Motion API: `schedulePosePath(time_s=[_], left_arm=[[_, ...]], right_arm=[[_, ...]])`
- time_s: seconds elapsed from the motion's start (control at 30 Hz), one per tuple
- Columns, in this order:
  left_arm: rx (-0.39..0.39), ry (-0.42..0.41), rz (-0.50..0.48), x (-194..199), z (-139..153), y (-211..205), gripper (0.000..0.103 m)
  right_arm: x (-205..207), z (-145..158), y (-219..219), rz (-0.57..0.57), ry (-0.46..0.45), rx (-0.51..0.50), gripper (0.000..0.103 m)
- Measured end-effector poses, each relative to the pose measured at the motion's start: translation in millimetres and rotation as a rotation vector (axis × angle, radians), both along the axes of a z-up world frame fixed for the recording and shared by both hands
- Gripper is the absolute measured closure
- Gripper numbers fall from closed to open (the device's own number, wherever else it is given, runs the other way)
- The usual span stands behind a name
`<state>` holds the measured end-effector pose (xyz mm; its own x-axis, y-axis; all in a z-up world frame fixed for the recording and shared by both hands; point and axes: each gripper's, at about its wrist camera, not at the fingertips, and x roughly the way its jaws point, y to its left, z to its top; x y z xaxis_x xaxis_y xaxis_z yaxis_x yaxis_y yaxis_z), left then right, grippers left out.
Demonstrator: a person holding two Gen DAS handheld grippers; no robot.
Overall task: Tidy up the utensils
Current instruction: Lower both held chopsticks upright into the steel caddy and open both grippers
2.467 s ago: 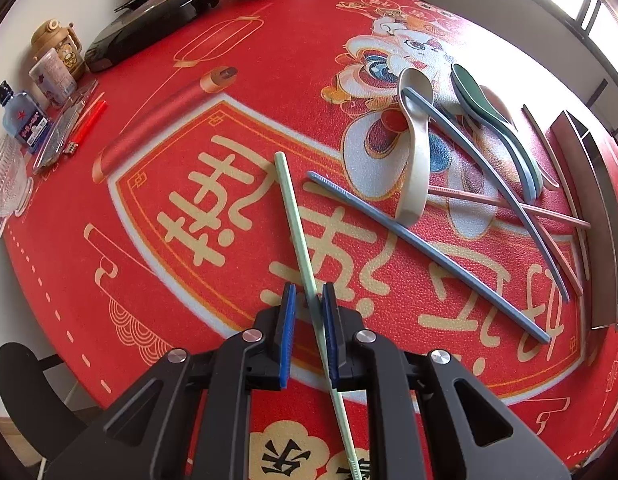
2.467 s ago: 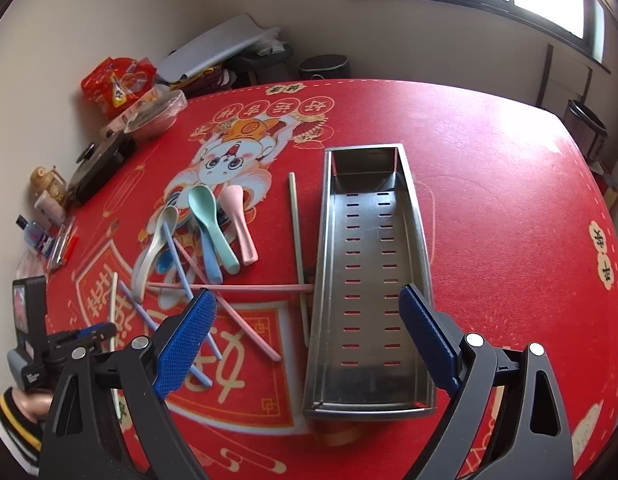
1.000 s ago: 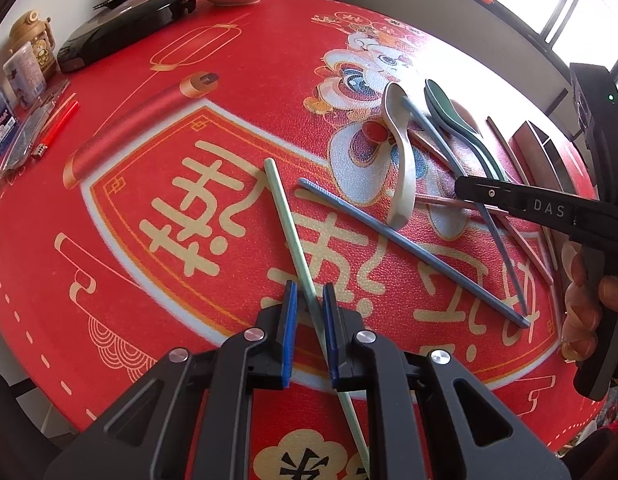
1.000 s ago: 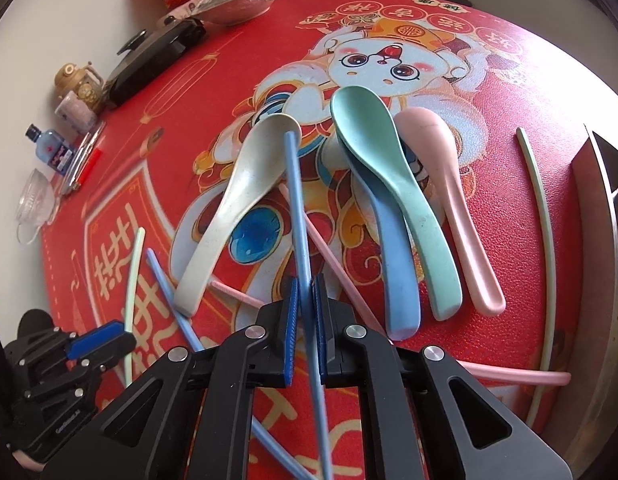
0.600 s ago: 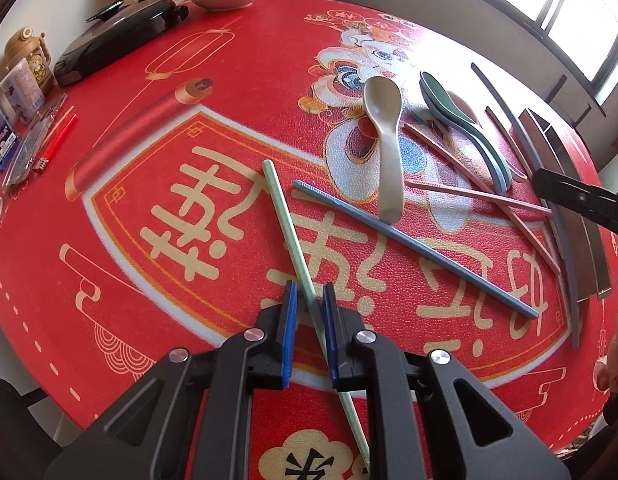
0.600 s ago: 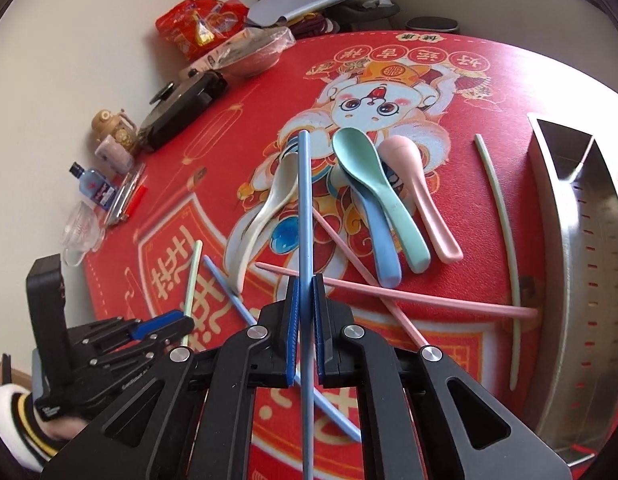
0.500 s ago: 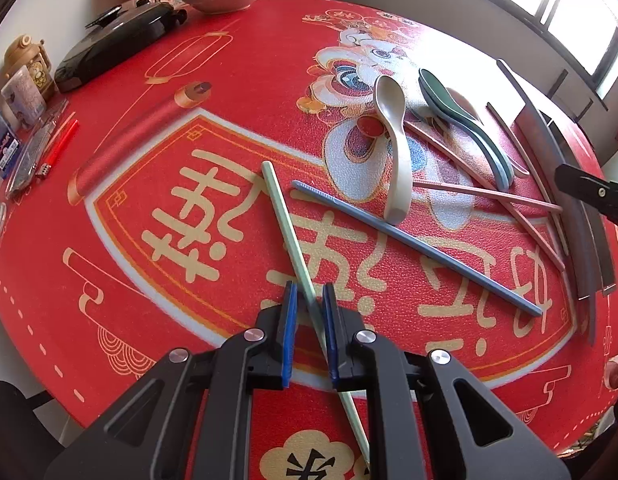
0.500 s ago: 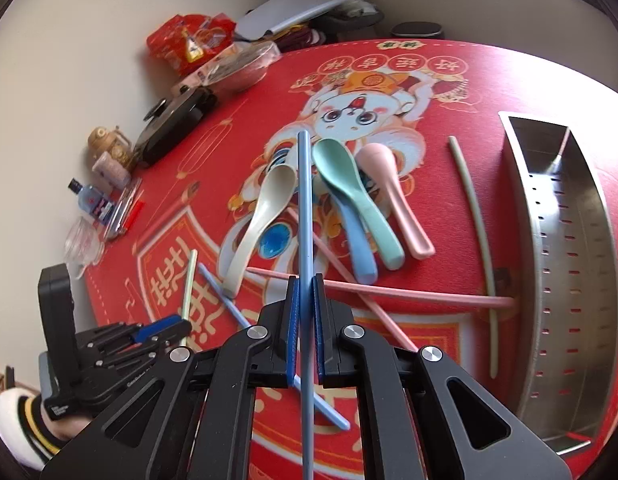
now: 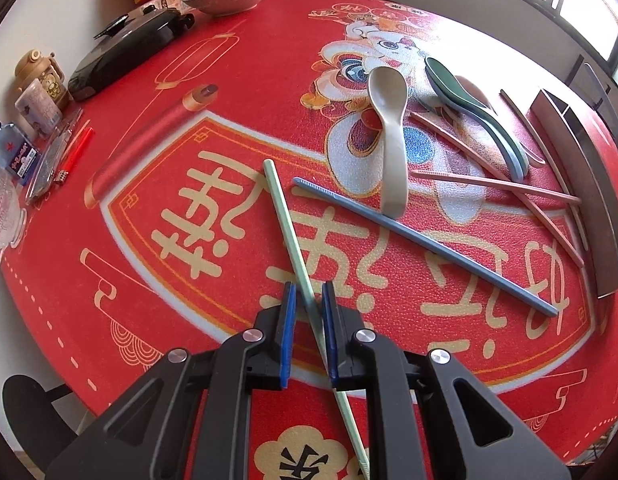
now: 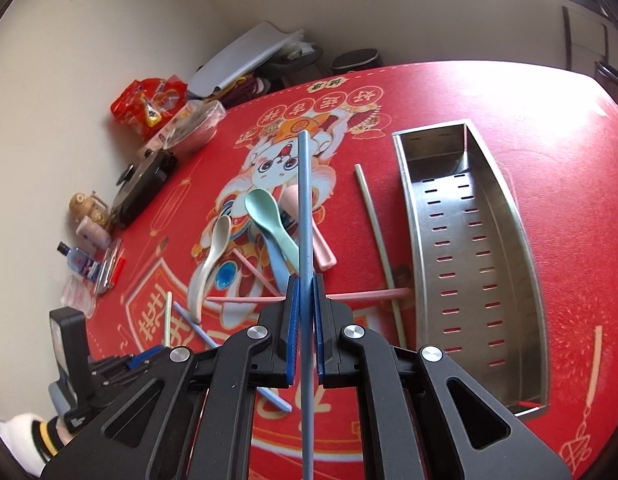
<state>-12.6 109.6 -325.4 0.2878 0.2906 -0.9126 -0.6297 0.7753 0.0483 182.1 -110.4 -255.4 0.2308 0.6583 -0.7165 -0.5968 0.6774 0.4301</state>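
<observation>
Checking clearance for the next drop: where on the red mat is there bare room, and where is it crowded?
Bare mat lies right of the steel tray, and between the black cooker and the beige spoon. It is crowded between that spoon and the tray: spoons and pink chopsticks overlap. The tray itself holds nothing.

Your left wrist camera sat low and close over the red table mat [image 9: 157, 168], facing the steel tray [image 9: 589, 184]. Your right looked down from higher up; both views shared the spoons [image 10: 265, 216] and tray.
</observation>
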Motion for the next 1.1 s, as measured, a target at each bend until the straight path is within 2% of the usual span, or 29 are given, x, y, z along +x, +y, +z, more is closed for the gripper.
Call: schedulePosePath(time_s=[0.13, 0.23, 0.37, 0.57, 0.67, 0.87, 1.03, 1.1], left_arm=[[-0.012, -0.008, -0.009, -0.1, 0.0, -0.9, 0.095], [-0.065, -0.046, 0.016, -3.2, 2.3, 5.8, 0.097], [-0.071, -0.116, 0.053, -12.2, 20.0, 8.8, 0.098], [-0.082, -0.148, 0.117, -20.8, 39.2, 8.1, 0.098], [-0.067, -0.17, 0.115, -16.9, 55.6, 2.2, 0.098], [-0.061, -0.226, 0.046, 23.1, 91.0, -21.0, 0.098], [-0.108, -0.267, -0.043, 82.1, 105.4, -53.5, 0.098], [-0.153, -0.279, -0.062, 109.6, 104.5, -66.3, 0.098]], right_arm=[[6.7, -1.8, -15.6, -0.045, 0.018, 0.009, 0.097], [10.3, -2.2, -21.5, -0.059, 0.026, 0.013, 0.097], [11.3, 1.5, -26.3, -0.041, 0.012, 0.021, 0.097], [16.8, 1.0, -34.7, -0.031, 0.019, 0.035, 0.097], [24.8, -1.3, -44.9, -0.05, 0.033, 0.043, 0.097], [42.1, -3.0, -67.9, -0.084, 0.038, 0.059, 0.097], [59.8, -1.6, -85.8, -0.105, 0.035, 0.075, 0.097], [67.8, -2.4, -93.0, -0.113, 0.033, 0.077, 0.097]])
